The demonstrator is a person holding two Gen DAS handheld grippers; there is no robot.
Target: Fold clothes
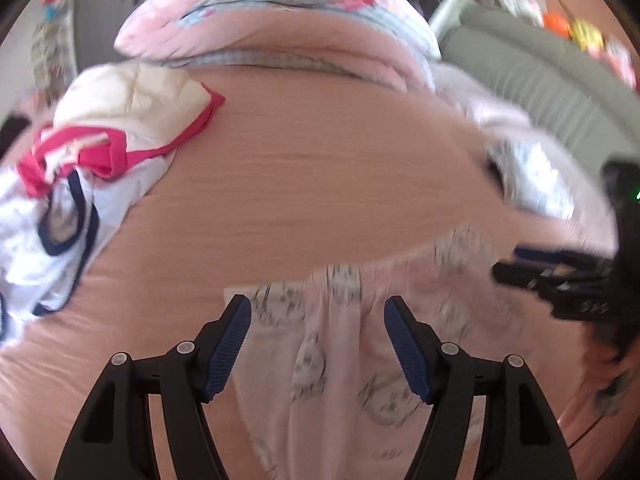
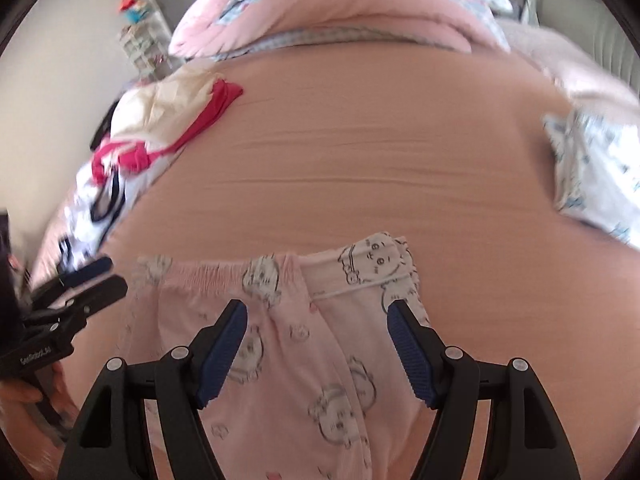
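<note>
The pink printed pants point(image 2: 320, 360) are lying on the bed point(image 2: 360, 160), waistband pointing toward the quilt point(image 2: 340, 12), legs seemingly running back under both grippers. Left gripper point(image 1: 318, 344) and right gripper point(image 2: 318, 348) are hovering, fingers apart, gripping nothing.

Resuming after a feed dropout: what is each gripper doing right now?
Left gripper: open, holding nothing, above the pink printed pants.
Right gripper: open, holding nothing, over the same pants' waistband.
</note>
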